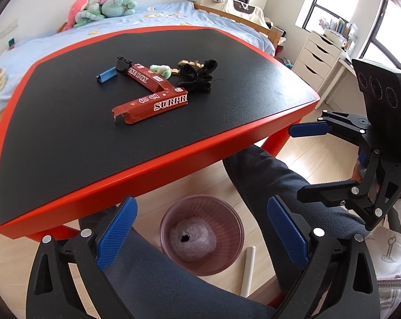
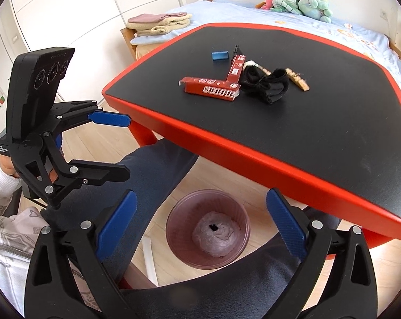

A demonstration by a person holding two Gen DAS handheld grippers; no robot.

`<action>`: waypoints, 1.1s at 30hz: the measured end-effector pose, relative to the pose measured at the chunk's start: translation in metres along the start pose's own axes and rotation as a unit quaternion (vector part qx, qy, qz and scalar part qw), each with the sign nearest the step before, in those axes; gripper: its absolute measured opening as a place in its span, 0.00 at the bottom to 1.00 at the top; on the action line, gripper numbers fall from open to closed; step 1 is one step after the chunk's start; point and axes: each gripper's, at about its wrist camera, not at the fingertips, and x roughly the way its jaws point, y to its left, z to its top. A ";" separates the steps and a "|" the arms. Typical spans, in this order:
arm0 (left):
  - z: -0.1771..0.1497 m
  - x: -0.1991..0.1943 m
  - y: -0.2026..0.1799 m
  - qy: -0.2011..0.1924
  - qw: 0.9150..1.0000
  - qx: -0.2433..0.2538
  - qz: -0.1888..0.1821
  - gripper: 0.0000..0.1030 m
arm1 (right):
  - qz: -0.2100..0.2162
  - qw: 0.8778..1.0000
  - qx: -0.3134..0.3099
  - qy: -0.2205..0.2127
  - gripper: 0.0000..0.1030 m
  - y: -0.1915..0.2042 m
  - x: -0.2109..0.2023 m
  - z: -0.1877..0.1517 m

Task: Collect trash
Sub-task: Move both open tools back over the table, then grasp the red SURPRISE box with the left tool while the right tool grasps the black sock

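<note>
Two red "SURPRISE BOX" cartons (image 1: 150, 106) (image 2: 209, 89) lie in an L on the black table top (image 1: 67, 133) (image 2: 320, 122), with a blue clip (image 1: 106, 74) (image 2: 220, 55), a black binder clip (image 1: 123, 63), a green fluffy item (image 1: 160, 69), black fabric (image 1: 200, 75) (image 2: 264, 82) and a wooden piece (image 2: 297, 79). A pink bin (image 1: 201, 235) (image 2: 208, 228) with a crumpled bag inside stands on the floor under the table edge. My left gripper (image 1: 200, 235) (image 2: 110, 148) and right gripper (image 2: 205, 226) (image 1: 304, 159) are open and empty, above the bin.
The person's dark-trousered legs (image 1: 280, 183) (image 2: 147, 170) flank the bin. A white tube (image 1: 247, 268) (image 2: 149, 257) lies on the wood floor. A bed with plush toys (image 1: 102, 5) is behind the table; white drawers (image 1: 317, 58) stand at the right.
</note>
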 end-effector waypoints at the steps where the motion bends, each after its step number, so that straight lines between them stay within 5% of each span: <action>1: 0.001 -0.001 0.001 -0.001 1.000 0.000 0.001 0.92 | -0.001 1.000 0.000 -0.002 0.94 0.000 -0.002 0.001; 19: 0.055 -0.010 0.026 -0.036 0.999 0.027 0.008 0.92 | -0.048 0.998 -0.008 -0.047 0.94 -0.036 -0.021 0.058; 33: 0.091 0.014 0.046 -0.021 0.997 0.078 -0.001 0.92 | -0.052 0.997 -0.047 -0.032 0.94 -0.062 0.021 0.101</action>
